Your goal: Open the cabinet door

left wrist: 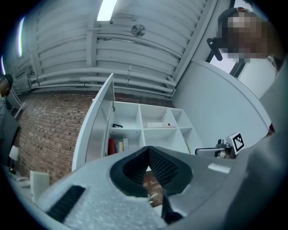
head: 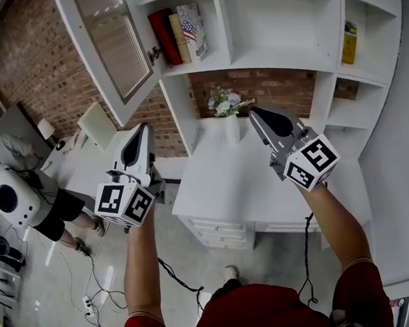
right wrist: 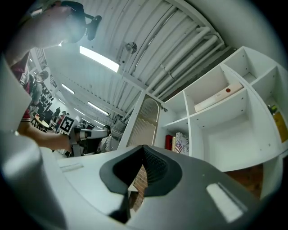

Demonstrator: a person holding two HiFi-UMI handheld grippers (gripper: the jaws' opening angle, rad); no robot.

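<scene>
The white cabinet door (head: 112, 40), with a ribbed panel and a small knob (head: 155, 54), stands swung open to the left of the shelf unit (head: 264, 22). My left gripper (head: 143, 129) hangs below the door's lower edge, apart from it, jaws shut with nothing between them. My right gripper (head: 257, 112) is over the desk below the shelves, jaws also shut and empty. In the left gripper view the closed tips (left wrist: 147, 150) point up at the open door (left wrist: 96, 121). The right gripper view has its closed tips (right wrist: 144, 148) below the door (right wrist: 146, 119).
Books (head: 181, 31) stand in the opened compartment and a yellow item (head: 349, 41) on the right shelf. A vase of flowers (head: 227, 105) sits on the white desk (head: 241, 185) with drawers. A seated person (head: 24, 186) is at the left, and cables lie on the floor.
</scene>
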